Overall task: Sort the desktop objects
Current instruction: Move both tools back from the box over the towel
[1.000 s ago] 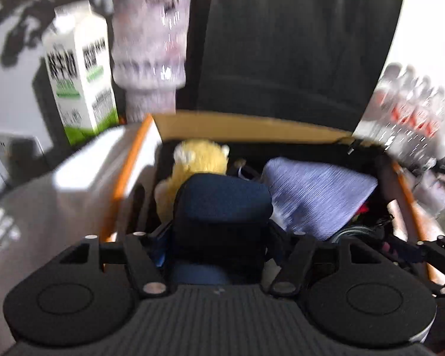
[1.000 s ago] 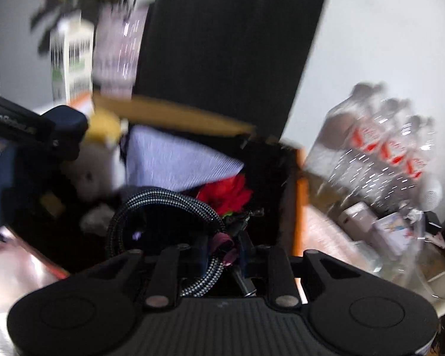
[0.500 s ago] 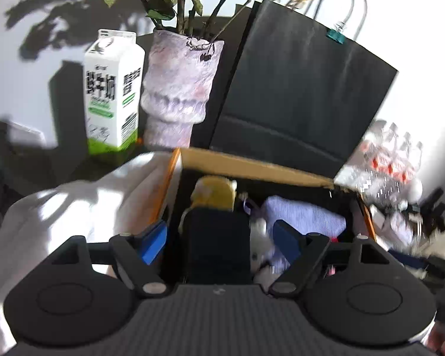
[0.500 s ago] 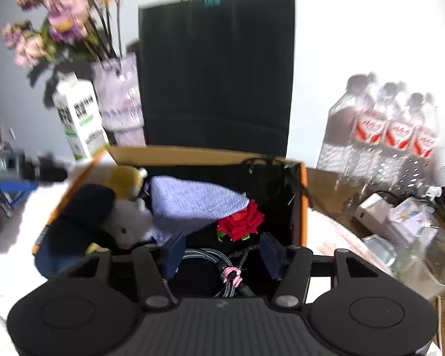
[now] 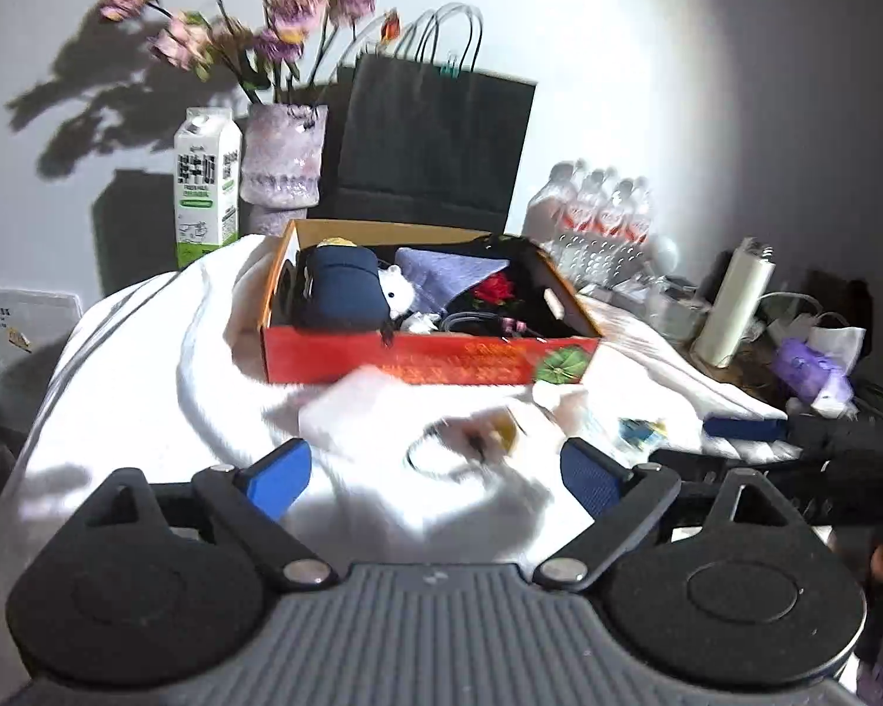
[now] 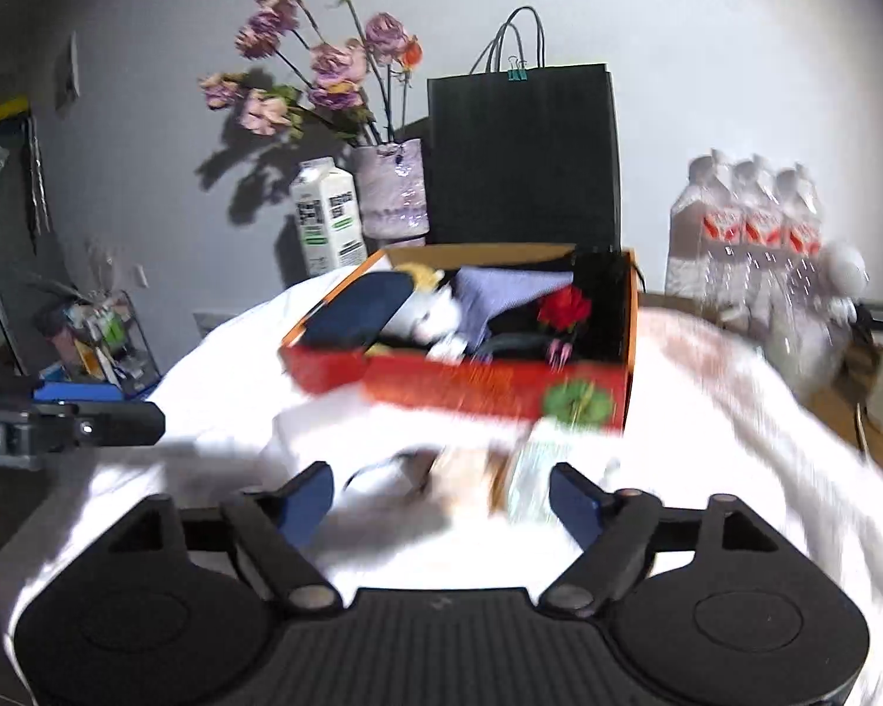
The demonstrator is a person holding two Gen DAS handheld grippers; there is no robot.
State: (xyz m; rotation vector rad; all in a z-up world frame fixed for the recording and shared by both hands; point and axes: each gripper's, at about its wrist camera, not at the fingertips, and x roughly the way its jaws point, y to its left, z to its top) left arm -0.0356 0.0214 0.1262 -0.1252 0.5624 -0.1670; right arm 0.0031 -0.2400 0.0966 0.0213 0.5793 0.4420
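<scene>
A red-orange cardboard box (image 5: pixel 430 362) (image 6: pixel 488 382) stands on the white cloth. In it lie a dark blue pouch (image 5: pixel 344 294) (image 6: pixel 359 312), a white plush toy (image 5: pixel 397 294), a lilac cloth (image 5: pixel 447 276) (image 6: pixel 512 288), a red rose (image 5: pixel 494 289) (image 6: pixel 565 306) and a coiled black cable (image 5: pixel 477 323). Small blurred objects (image 5: pixel 483 435) (image 6: pixel 471 470) lie on the cloth in front of the box. My left gripper (image 5: pixel 435 473) is open and empty, pulled back from the box. My right gripper (image 6: pixel 441 497) is open and empty too.
Behind the box stand a milk carton (image 5: pixel 206 188), a vase of flowers (image 5: pixel 282 165) and a black paper bag (image 5: pixel 430 147). A pack of water bottles (image 5: pixel 600 217) and a white bottle (image 5: pixel 730 306) stand at the right. The white cloth (image 5: pixel 147 388) covers the table.
Both grippers have let go inside the box, the left of the blue pouch and the right of the cable, opened, and pulled back and up from the box.
</scene>
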